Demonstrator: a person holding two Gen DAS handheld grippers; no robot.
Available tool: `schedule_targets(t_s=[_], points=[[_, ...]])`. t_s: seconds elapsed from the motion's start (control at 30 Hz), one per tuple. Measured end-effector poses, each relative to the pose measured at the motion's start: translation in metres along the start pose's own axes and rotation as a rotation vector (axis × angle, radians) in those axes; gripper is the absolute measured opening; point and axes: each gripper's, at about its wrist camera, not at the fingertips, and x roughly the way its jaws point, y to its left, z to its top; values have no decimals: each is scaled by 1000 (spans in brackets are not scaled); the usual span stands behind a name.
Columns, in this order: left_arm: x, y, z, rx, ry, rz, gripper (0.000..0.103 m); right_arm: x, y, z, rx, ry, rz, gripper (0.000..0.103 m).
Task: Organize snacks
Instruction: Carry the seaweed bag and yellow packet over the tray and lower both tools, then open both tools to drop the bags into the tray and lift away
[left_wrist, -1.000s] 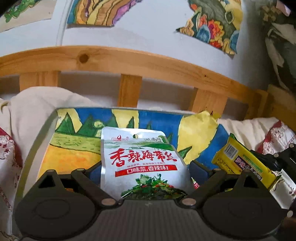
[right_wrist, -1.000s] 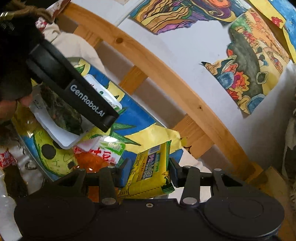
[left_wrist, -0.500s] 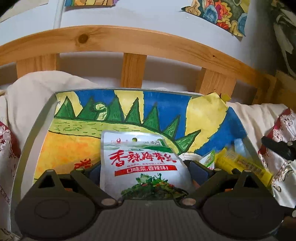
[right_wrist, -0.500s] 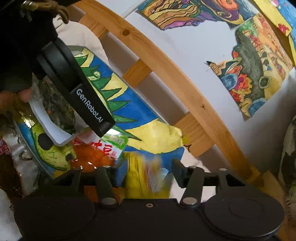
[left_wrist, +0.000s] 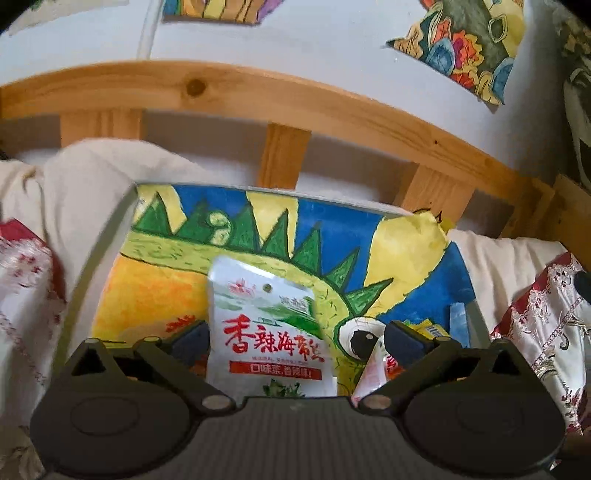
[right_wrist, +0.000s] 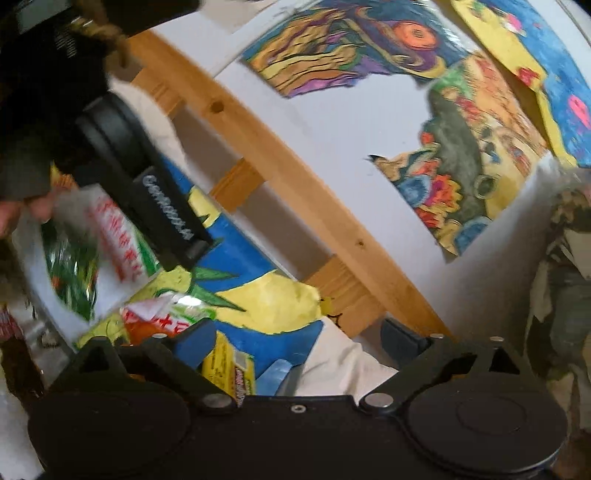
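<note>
In the left wrist view my left gripper (left_wrist: 295, 338) stands wide open; a white seaweed snack pouch (left_wrist: 267, 332) with red lettering lies between its fingers over the tray (left_wrist: 122, 225) lined with a painted dinosaur picture. The pouch leans toward the left finger, free of the right one. In the right wrist view my right gripper (right_wrist: 299, 339) is open and empty. The yellow snack pack (right_wrist: 231, 367) lies in the tray by its left finger. The left gripper (right_wrist: 162, 214) and the white pouch (right_wrist: 85, 251) show blurred at upper left. An orange-red pouch (right_wrist: 159, 319) lies in the tray.
A wooden bed rail (left_wrist: 280, 110) runs behind the tray, with a white wall and paintings (right_wrist: 461, 177) above. Cream bedding (left_wrist: 85, 177) and red-patterned cloth (left_wrist: 546, 317) surround the tray. The tip of another pouch (left_wrist: 376, 373) shows by my left gripper's right finger.
The right gripper opened and let the yellow pack drop into the tray. The left gripper opened wide and the white pouch has slipped loose toward the tray.
</note>
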Motion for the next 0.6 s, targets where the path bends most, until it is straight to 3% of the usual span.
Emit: schedule_targets(t_s=[0.37,0.6], points=[[-73,-20,9,51,-101,27,102,-53,-45,7,237,-46,-12,102],[-131,-29,1,83,-220,134,102,-96,-67,9,367,-87,2,102]])
